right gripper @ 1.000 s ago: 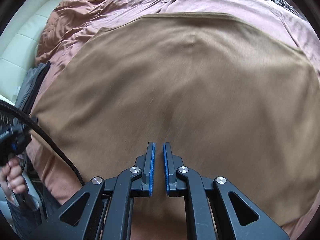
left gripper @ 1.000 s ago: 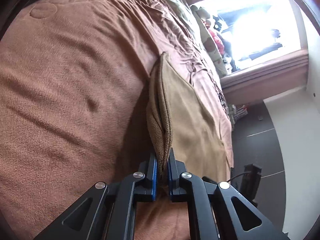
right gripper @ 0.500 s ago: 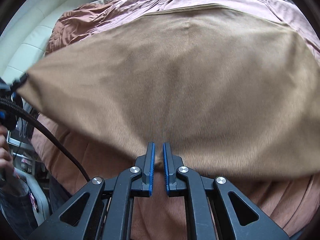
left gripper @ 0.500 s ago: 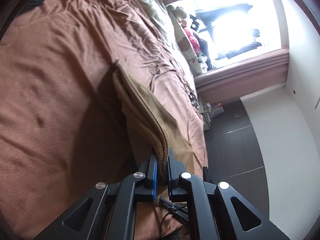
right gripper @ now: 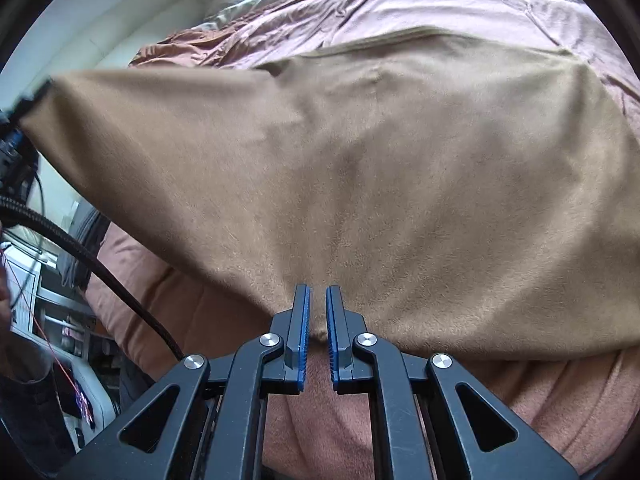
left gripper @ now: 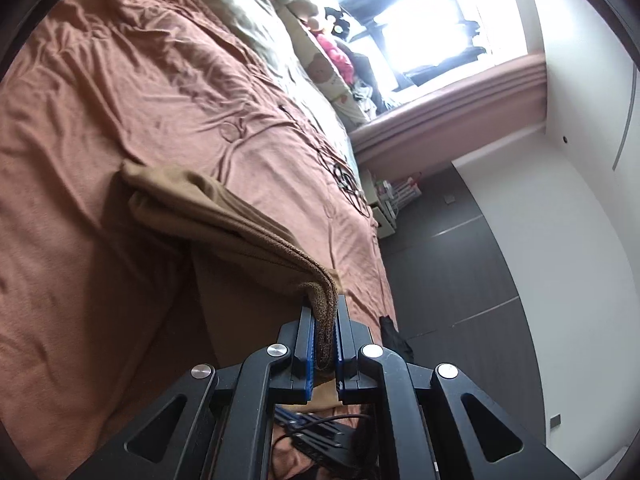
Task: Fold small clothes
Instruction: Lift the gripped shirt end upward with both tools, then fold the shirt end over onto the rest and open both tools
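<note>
Compared with a second ago, the tan cloth (right gripper: 400, 184) is now lifted higher off the brown bedspread (left gripper: 100, 160): in the right wrist view its near edge, which lay flat before, now hangs clear, with the spread showing beneath it. In the left wrist view the pinched edge has swung from pointing straight up the frame to slanting up and to the left, and more of the dark floor (left gripper: 460, 260) and window (left gripper: 420, 20) has come into sight.

The left gripper (left gripper: 325, 312) is closed tight on a thick, doubled corner of the tan cloth (left gripper: 224, 216), the fabric bunched between its blue pads. The right gripper (right gripper: 317, 300) has its jaws close together with a narrow gap; the near hem seems to be caught between the pads, though the gap makes that hard to confirm.

Only the right wrist view shows the cloth as a broad sheet, stretched wide across the frame with its far part on the bed, and its left corner pulled out to the frame's edge where the left gripper (right gripper: 16, 120) holds it beside a black cable (right gripper: 100, 272). Only the left wrist view shows the layered fold edge, the pillows (left gripper: 248, 28) by the window and the white wall (left gripper: 560, 200).

The cloth's long axis runs left to right in the right wrist view; in the left wrist view the fold edge runs from the pads away toward the upper left.
</note>
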Motion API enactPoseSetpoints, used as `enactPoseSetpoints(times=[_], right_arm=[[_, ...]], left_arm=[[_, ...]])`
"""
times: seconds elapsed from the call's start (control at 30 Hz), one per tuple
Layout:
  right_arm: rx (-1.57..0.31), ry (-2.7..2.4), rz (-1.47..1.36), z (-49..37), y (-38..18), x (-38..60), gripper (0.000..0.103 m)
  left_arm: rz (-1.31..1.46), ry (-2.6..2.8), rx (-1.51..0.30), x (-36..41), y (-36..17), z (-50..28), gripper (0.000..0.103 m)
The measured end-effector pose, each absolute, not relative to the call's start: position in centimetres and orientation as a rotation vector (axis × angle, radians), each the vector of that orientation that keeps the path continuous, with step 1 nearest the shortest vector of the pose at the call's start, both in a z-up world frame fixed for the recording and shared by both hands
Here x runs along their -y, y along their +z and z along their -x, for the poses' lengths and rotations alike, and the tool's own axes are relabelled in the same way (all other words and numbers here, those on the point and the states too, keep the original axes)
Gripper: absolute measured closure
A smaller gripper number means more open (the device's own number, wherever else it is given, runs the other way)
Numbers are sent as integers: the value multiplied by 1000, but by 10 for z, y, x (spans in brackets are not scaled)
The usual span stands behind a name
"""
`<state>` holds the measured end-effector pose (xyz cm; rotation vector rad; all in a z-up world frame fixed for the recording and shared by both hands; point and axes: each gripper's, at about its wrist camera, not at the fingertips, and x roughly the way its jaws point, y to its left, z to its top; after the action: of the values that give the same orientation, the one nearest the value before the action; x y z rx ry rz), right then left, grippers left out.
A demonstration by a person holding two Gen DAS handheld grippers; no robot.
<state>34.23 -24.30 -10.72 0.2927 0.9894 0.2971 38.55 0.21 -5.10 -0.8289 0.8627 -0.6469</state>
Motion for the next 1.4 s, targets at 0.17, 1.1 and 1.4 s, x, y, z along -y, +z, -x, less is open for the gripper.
enactPoseSetpoints(times=[0.17,1.1,1.4], right_arm=[[-1008,322,-295,-339,-114,239,98],[-806,163,-471,-232,-53,419,50],[-812,141,-494,-211,-50,445,50]], left_arm=[[784,-692,-872,25,-36,-394,95],[549,-939,-1075,243,-56,-400,95],[481,-958,-1194,299,-90,-393,82]])
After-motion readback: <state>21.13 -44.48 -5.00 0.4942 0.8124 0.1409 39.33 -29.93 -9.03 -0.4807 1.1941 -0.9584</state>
